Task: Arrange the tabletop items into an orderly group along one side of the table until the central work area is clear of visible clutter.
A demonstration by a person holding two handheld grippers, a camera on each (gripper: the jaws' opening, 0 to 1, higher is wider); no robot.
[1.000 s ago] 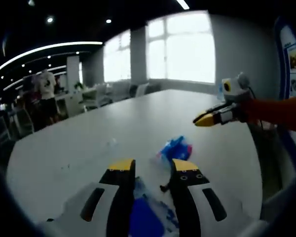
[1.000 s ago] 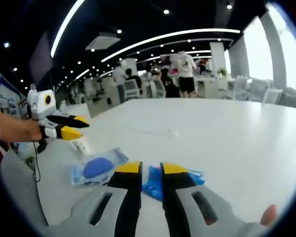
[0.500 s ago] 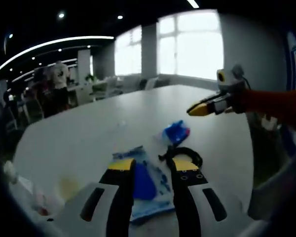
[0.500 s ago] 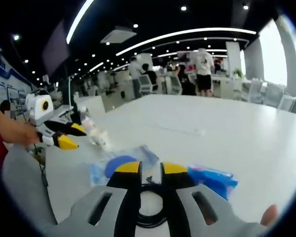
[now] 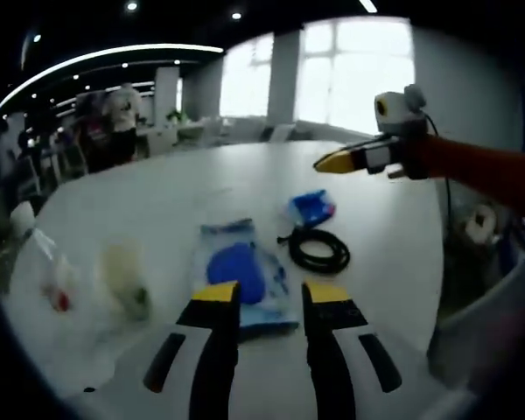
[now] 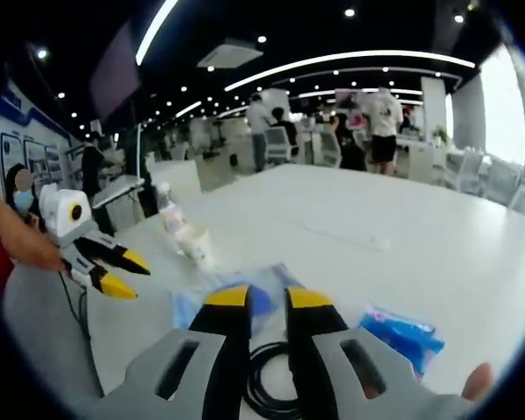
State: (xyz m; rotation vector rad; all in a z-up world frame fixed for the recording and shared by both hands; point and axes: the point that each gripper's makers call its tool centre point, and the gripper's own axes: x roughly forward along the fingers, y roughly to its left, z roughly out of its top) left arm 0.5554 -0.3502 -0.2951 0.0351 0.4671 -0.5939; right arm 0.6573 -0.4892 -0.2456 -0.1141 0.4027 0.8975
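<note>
Cable coil (image 6: 267, 385) lies under the right gripper (image 6: 269, 299), jaws narrowly parted, empty; left gripper (image 5: 272, 293) parted above blue pouch (image 5: 238, 273).

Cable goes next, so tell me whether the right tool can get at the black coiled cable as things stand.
Probably yes. The right tool sits just over the black coiled cable, nothing lying between them. The blue packet lies apart to one side, and the left tool is off at the table's edge.

Left gripper (image 5: 261, 296) pulled back from blue pouch (image 5: 239, 282); pouch now fully ahead of jaws, no longer between them. Black cable coil (image 5: 318, 250) and bottles (image 5: 122, 276) came into left gripper view. Right gripper (image 6: 267, 299) also backed off, jaws still narrow.
</note>
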